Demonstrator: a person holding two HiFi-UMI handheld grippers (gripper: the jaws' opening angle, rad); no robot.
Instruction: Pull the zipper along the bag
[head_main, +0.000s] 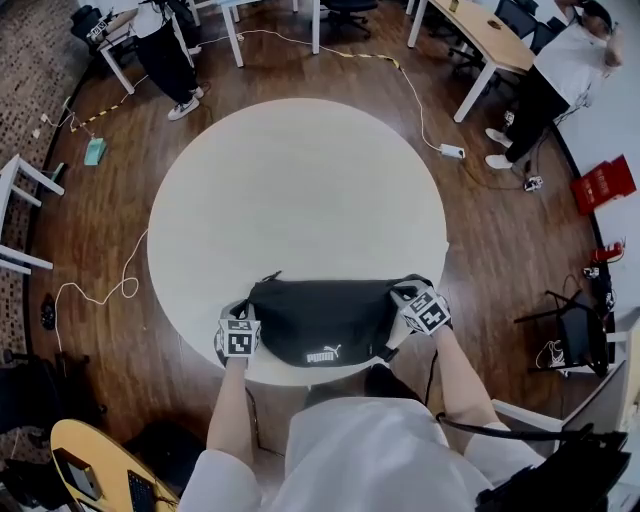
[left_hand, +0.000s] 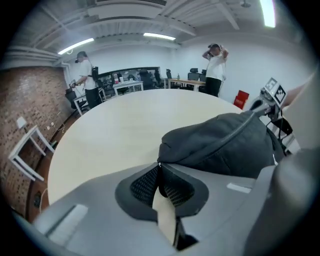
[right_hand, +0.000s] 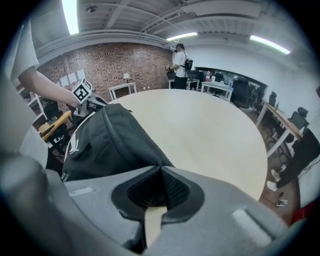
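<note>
A black waist bag (head_main: 315, 320) with a white logo lies on the round white table (head_main: 300, 180), close to its near edge. My left gripper (head_main: 242, 312) is at the bag's left end and my right gripper (head_main: 408, 295) at its right end. In the left gripper view the jaws of the left gripper (left_hand: 159, 165) are shut, with the bag (left_hand: 225, 145) pinched at their tips where the zipper line ends; I cannot make out the pull itself. In the right gripper view the right gripper (right_hand: 160, 169) is shut on the fabric at the end of the bag (right_hand: 105, 145).
The table stretches bare beyond the bag. Around it is a wooden floor with cables and a power strip (head_main: 452, 151). One person (head_main: 165, 50) stands at the back left and another (head_main: 560, 70) by a desk at the back right. A white chair (head_main: 15, 215) stands at the left.
</note>
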